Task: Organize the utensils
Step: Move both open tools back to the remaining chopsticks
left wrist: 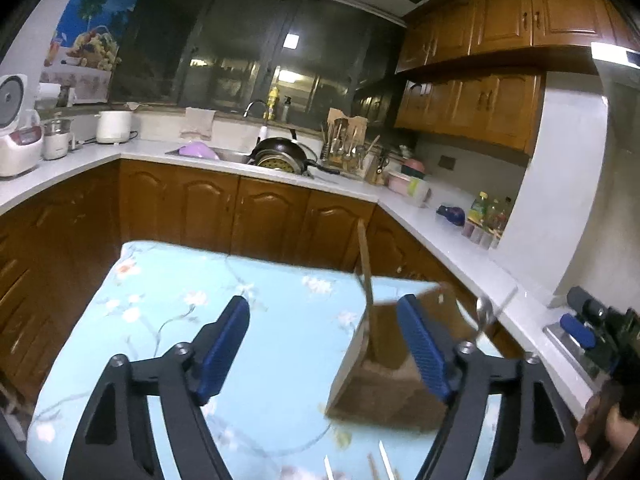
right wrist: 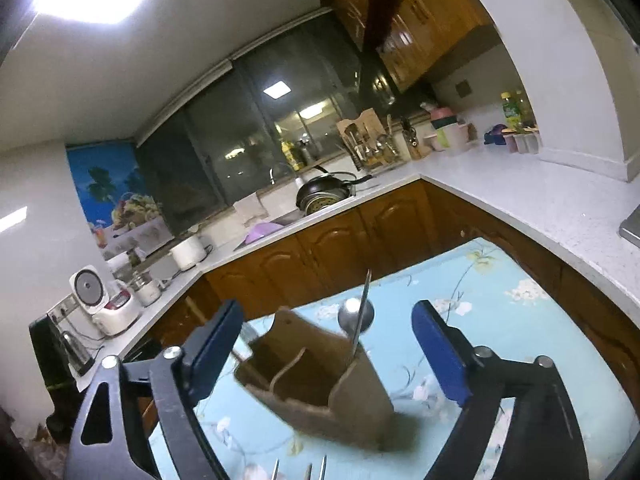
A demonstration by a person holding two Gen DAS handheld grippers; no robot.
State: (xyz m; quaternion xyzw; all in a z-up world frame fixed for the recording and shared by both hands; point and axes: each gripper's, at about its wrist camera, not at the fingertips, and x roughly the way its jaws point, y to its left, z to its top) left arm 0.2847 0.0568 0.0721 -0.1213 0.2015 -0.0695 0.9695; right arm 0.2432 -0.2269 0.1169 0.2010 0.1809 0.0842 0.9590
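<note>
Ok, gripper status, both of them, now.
Left gripper: open, holding nothing, above the floral tablecloth.
Right gripper: open, holding nothing, with the cardboard utensil holder ahead between its fingers.

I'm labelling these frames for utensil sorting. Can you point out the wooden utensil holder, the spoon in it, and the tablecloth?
wooden utensil holder (right wrist: 356, 396): right wrist view, front wall.
spoon (right wrist: 347, 314): right wrist view, its bowl.
tablecloth (left wrist: 160, 320): left wrist view, bare floral patch.

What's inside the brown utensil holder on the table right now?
A spoon stands in the brown utensil holder, bowl up, with a thin handle beside it. Their lower ends are hidden by its walls.
</note>
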